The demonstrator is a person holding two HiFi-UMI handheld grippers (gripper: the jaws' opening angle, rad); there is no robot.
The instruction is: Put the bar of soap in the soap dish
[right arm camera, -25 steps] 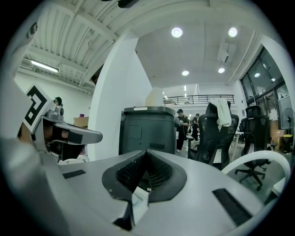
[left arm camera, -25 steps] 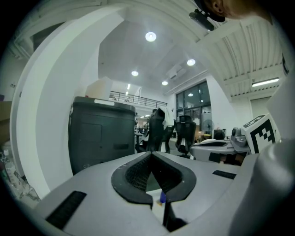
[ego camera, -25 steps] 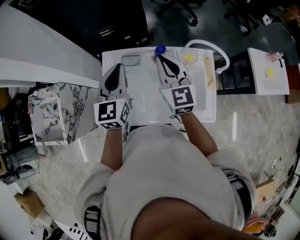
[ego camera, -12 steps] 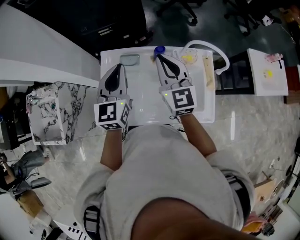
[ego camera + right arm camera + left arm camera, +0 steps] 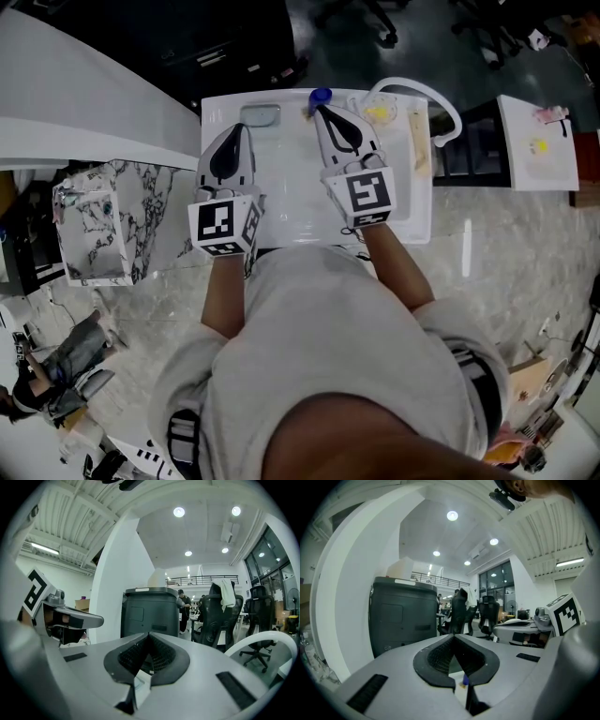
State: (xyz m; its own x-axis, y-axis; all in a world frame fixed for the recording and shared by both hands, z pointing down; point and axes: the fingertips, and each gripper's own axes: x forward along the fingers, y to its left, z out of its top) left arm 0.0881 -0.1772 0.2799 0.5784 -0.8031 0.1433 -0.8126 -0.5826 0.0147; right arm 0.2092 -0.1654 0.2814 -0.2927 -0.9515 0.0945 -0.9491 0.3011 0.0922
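Both jaws are closed on nothing, and the yellow soap (image 5: 379,114) sits just right of my right gripper (image 5: 319,112).

White basin top (image 5: 291,192) at top centre, small blue cap (image 5: 320,97) at its far edge, white hose loop (image 5: 412,82) to the upper right. Marble-pattern box (image 5: 94,225) mid-left. White side table (image 5: 525,173) at the right edge. Dark bin (image 5: 403,616) centre-left in the left gripper view.
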